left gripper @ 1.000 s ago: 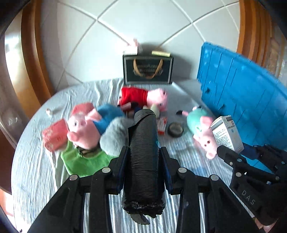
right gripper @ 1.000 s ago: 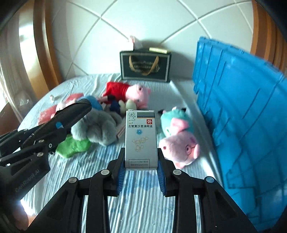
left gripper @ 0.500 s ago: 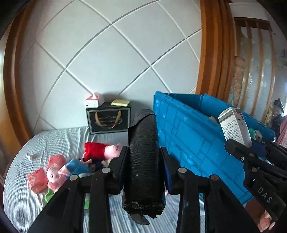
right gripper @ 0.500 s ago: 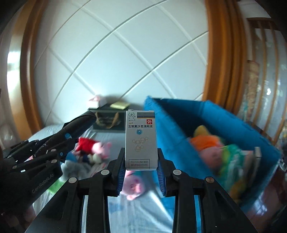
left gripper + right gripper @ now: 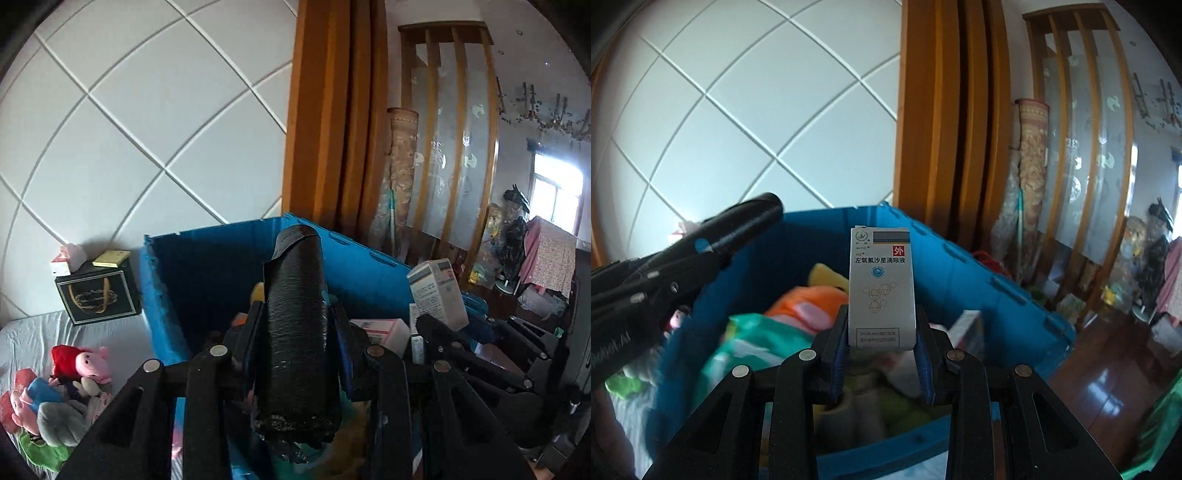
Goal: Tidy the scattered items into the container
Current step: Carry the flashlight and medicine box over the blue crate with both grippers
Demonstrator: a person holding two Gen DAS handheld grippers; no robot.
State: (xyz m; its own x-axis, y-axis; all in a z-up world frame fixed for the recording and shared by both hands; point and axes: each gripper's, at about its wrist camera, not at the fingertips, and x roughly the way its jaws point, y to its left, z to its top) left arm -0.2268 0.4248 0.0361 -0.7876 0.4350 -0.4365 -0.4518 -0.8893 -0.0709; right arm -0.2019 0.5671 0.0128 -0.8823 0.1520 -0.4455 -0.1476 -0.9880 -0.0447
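Black roll (image 5: 297, 332): you have it pinched between the fingers of your left gripper (image 5: 295, 350), standing on end in the lower middle of the left wrist view, its top edge reaching up in front of the crate's far wall.
White box (image 5: 881, 290): your right gripper (image 5: 882, 354) is clamped on its lower part; it stands upright in the middle of the right wrist view, printed face towards the camera, a red square near its top right. In the left wrist view the same box (image 5: 437, 293) shows at right of centre, tilted.
Left tongs: narrow, closed on the black roll.
Right tongs: narrow, closed on the white box.
Blue crate (image 5: 979, 295): open-topped, filling the lower middle of both views; both held things sit in front of its opening as the cameras see it.
Inside the crate: blurred soft things, orange (image 5: 809, 304), yellow and green, and a white and pink carton (image 5: 384, 328) at the right side.
Bed sheet (image 5: 29, 332): lower left of the left wrist view, pale and wrinkled.
Plush toys (image 5: 59, 387): bunched on the sheet at the far lower left, a red-dressed pink pig among them, outside the crate.
Dark gift bag (image 5: 98, 297): upright against the white quilted wall (image 5: 129, 129), left of the crate, with a tissue pack and a yellow pad on top.
Right of frame: wooden posts (image 5: 945, 110), then a cluttered room with a bright window.
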